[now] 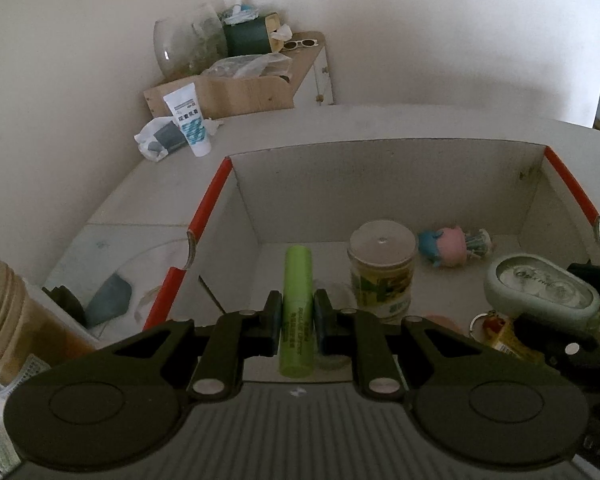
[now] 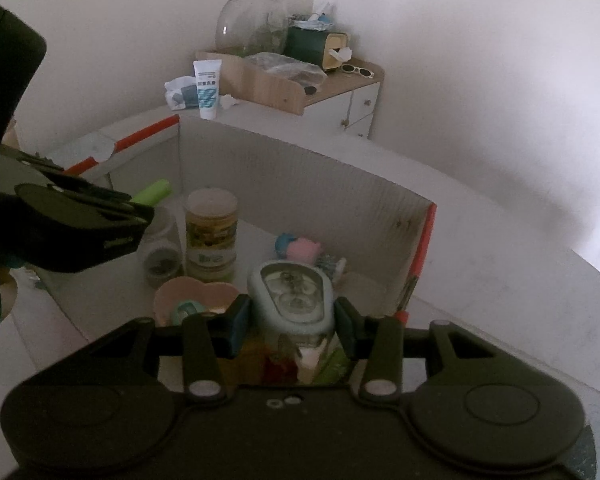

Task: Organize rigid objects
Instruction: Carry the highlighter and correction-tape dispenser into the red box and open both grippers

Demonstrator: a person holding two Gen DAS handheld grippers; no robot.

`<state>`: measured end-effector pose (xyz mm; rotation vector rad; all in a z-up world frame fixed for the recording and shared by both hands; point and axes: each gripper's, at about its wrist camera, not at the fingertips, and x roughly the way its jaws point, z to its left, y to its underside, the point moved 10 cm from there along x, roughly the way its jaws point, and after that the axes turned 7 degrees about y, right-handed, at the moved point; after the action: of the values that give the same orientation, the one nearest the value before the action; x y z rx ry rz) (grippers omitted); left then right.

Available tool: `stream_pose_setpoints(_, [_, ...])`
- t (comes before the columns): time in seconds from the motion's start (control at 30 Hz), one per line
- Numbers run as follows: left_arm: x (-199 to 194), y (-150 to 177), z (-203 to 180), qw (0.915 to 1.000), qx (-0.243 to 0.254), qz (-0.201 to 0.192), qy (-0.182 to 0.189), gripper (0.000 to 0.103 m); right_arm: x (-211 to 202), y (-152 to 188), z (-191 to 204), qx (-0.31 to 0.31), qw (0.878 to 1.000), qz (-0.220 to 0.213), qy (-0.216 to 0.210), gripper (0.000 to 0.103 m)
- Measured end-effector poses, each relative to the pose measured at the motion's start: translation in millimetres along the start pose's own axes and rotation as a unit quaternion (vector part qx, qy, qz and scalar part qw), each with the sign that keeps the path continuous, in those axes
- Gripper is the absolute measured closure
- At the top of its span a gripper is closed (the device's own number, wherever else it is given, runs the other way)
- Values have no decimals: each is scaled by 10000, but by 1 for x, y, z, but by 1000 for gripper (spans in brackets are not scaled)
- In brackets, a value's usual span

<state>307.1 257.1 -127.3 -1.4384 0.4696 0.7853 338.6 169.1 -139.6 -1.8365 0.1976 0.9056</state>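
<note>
Both grippers hold loads over the box: left gripper pinches green tube; right gripper clamps lidded jar. Risk: the jar could topple the can at its 10 o'clock.

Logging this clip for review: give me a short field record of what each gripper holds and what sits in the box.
left gripper: shut on the green tube, held over the box
right gripper: shut on the pale green lidded container, over the box's near right part
box: open white cardboard box with red edges
in box: yellow-labelled jar upright; pink and blue toy lying near the back wall; pink heart-shaped dish near the front
outside box: white tube standing on the surface behind
</note>
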Motion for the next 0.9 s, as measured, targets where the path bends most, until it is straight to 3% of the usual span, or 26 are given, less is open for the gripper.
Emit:
stream_pose_setpoints(0.17, [-2, 2, -3, 10000, -20, -63, 39, 87, -3, 2, 1, 10, 10000, -8, -30, 58])
stream_pose_setpoints(0.77, [-21, 19, -14, 9995, -75, -17, 304, 86, -31, 8, 2, -39, 9999, -160, -10, 39])
stream_pose_setpoints(0.9, [-28, 24, -19, 9992, -69, -32, 380, 79, -40, 8, 1, -31, 9998, -210, -7, 38])
